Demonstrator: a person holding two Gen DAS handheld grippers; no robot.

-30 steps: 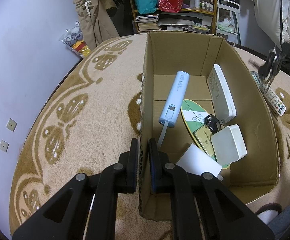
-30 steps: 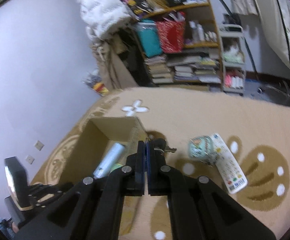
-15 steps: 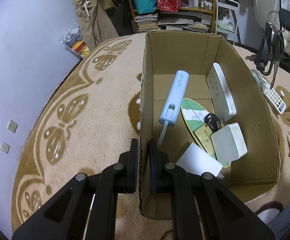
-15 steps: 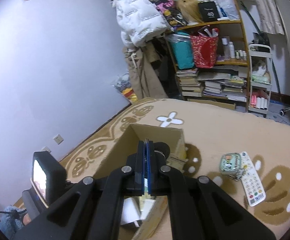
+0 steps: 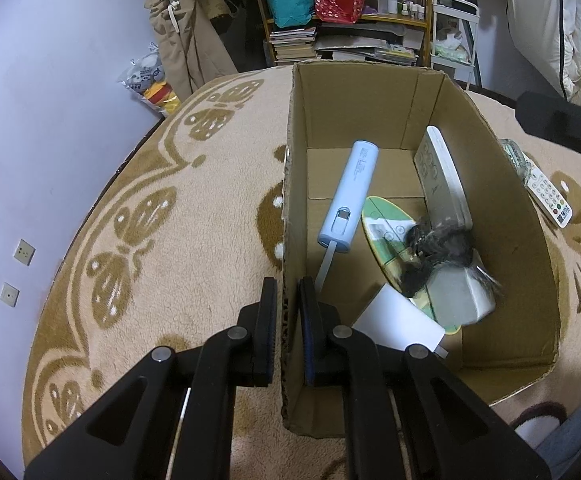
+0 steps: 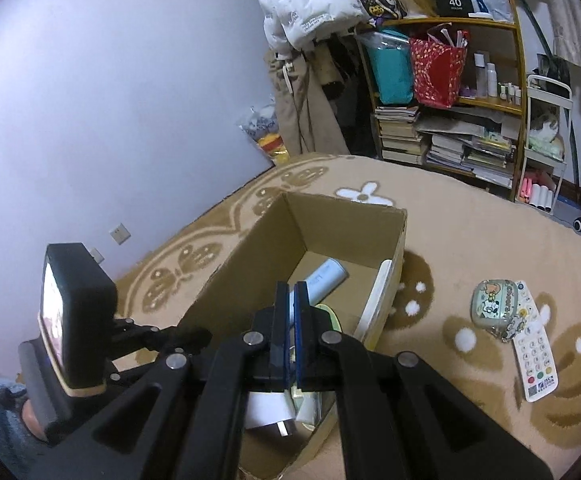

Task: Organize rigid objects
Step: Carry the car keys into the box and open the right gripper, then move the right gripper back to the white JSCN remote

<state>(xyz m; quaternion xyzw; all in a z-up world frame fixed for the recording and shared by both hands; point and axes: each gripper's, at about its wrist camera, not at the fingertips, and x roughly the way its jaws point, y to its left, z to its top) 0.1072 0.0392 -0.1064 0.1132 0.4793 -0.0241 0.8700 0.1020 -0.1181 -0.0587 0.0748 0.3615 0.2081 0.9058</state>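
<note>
An open cardboard box point(image 5: 370, 96) stands on the rug. My left gripper point(image 5: 288, 306) is shut on its left wall, one finger outside and one inside. Inside lie a light blue cylinder point(image 5: 350, 196), a white flat device point(image 5: 442, 184) leaning on the right wall, a green oval board point(image 5: 386, 232), a white case point(image 5: 458, 296) and a white card point(image 5: 398, 326). A blurred dark key bunch point(image 5: 438, 248) sits over the board and case. My right gripper point(image 6: 292, 312) hovers above the box point(image 6: 342, 208), shut, with nothing visible at its tips.
On the rug right of the box lie a white remote point(image 6: 534, 352) and a small cartoon-printed case point(image 6: 494, 308). The left tool's lit screen point(image 6: 70, 312) stands at the box's near corner. A crowded shelf point(image 6: 450, 120) and hanging clothes line the far wall.
My right gripper has swung left over the box. The dark key bunch that hung at its tips is gone from them and shows as a blur inside the box. The left gripper kept still.
</note>
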